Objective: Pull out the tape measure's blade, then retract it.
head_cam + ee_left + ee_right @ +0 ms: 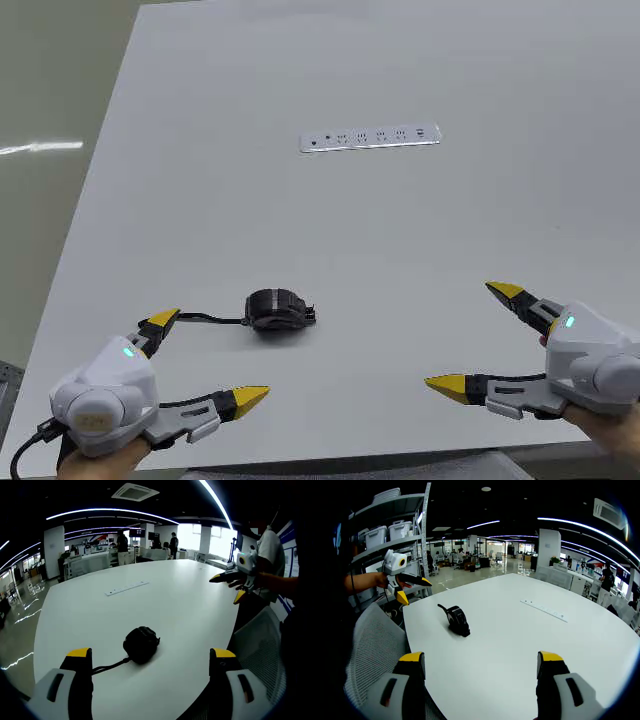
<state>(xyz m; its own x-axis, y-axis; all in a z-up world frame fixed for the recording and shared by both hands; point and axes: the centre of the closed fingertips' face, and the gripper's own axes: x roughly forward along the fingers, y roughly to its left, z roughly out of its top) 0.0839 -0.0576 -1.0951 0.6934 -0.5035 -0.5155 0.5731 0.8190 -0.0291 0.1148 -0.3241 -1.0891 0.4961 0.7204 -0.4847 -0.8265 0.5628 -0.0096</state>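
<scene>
A small black tape measure [278, 310] was seen on a white table [400, 230]. It was laid near the front edge of the table, a bit left of the middle in the head view. Its case was round and dark. The blade was kept rolled up inside the case. A thin black cord [205, 319] was joined to the case and was stretched out on the table to the left. The tape measure was touched by nothing but the table.
</scene>
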